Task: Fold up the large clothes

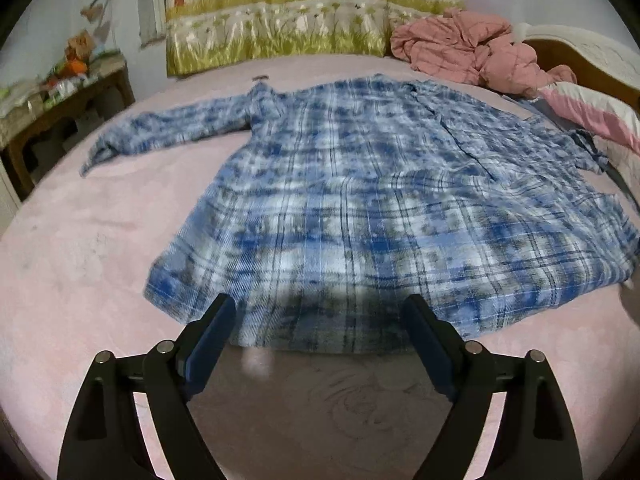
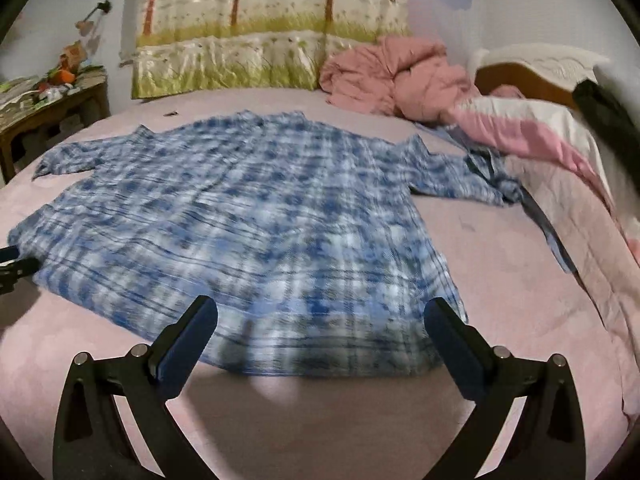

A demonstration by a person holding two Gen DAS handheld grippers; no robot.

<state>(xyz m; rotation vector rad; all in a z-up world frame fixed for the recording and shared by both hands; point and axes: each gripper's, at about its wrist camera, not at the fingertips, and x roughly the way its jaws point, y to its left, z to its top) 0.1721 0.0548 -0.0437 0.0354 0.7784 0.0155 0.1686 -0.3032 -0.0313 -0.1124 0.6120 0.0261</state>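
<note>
Jaws on both tools stand wide apart, nothing between them. Left gripper (image 1: 318, 312) hangs over the near hem of the shirt (image 1: 360, 200); right gripper (image 2: 320, 316) hangs over the same hem further along toward the right corner. Neither set of pads touches cloth as far as I can tell.

Shirt: blue plaid, long-sleeved, spread flat on the pink bedsheet (image 1: 80, 280), collar end away from the person. Left sleeve (image 1: 160, 128) lies stretched out sideways. Right sleeve (image 2: 460, 172) runs toward the striped duvet (image 2: 540, 140) and ends bunched against it; cuff not clearly visible.

Judgement: folding not yet started; garment is laid out, hem corners are the likely first grip. To do it well, each tool should come down at a hem corner, pinch both layers, and lift evenly so the fabric does not skew. The crumpled right sleeve probably wants straightening first.

Pose: both tools tilt downward toward the bed, fingers pointing across the shirt toward the collar. Right view is motion-blurred.

Further off: pink quilt (image 1: 472, 48) heaped near the headboard (image 2: 520, 76), printed curtain (image 1: 280, 20), cluttered side table (image 1: 60, 100).
</note>
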